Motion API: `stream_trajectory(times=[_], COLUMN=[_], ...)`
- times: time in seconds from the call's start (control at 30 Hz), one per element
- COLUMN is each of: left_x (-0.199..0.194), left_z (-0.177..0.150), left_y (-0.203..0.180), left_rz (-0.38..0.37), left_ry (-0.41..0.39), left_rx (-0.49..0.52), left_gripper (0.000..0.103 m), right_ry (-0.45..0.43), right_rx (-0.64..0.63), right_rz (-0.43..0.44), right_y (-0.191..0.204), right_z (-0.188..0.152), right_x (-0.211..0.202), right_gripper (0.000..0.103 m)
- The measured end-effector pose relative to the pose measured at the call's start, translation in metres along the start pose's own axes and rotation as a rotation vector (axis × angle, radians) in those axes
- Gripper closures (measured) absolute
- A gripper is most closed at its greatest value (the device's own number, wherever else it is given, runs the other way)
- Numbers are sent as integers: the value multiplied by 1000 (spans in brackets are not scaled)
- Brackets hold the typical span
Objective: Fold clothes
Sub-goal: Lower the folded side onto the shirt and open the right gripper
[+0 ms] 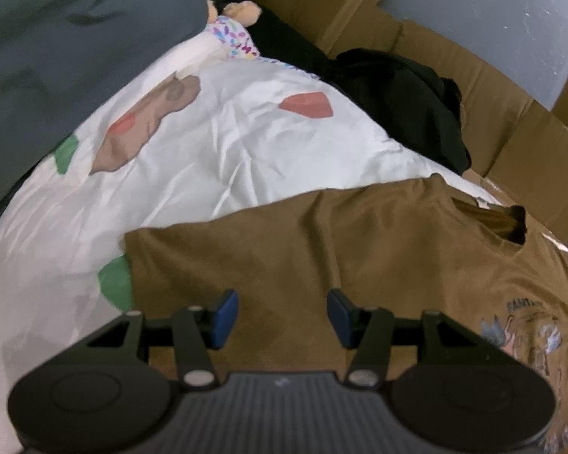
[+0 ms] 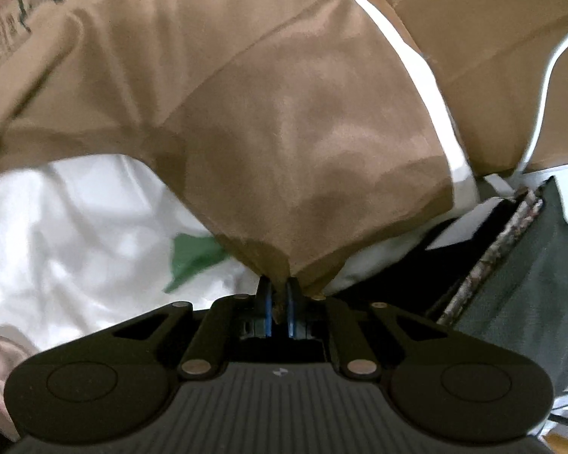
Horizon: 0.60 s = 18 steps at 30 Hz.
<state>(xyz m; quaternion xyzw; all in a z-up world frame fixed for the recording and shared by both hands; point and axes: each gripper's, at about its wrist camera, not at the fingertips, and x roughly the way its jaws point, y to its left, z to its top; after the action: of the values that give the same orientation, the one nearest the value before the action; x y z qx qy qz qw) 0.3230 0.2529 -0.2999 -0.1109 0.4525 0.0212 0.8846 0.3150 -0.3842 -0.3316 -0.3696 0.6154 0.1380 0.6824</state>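
Observation:
A brown T-shirt (image 1: 359,249) with a printed graphic lies spread on a white patterned bed sheet (image 1: 216,143); its neck opening faces the right. My left gripper (image 1: 283,314) is open and empty, hovering over the shirt's middle. In the right wrist view my right gripper (image 2: 279,295) is shut on a corner of the brown T-shirt (image 2: 284,143) and holds that part lifted off the sheet (image 2: 75,219), so the cloth drapes up and away from the jaws.
A black garment (image 1: 397,102) lies at the sheet's far edge beside flattened cardboard (image 1: 492,87). A doll (image 1: 231,26) and a dark grey cover (image 1: 56,56) lie at the far left. Cardboard (image 2: 492,38) and a dark green fabric (image 2: 530,265) lie right of my right gripper.

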Motion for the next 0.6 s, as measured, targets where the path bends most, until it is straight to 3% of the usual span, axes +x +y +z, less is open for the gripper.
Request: stream_trajectory(times=[0.13,0.27,0.43,0.6], left_x=[-5,-9,-11,-14], left_z=[-6,-16,-32,-49], left_y=[8,11,6,-3], left_rz=[-8,-43,-101,-155], left_ry=[20,54,108,171], left_rx=[-21,-27,-13,6], left_gripper=[48,48,48,47], right_ry=[30,-16,-118,-196], right_rx=[20,78,272,464], right_rz=[-31,-2,79,192], right_y=[5,7,-1,6], right_z=[0,-4,-17,-2], right_x=[2,-16,-43,-47], right_gripper=[92,71,70,70])
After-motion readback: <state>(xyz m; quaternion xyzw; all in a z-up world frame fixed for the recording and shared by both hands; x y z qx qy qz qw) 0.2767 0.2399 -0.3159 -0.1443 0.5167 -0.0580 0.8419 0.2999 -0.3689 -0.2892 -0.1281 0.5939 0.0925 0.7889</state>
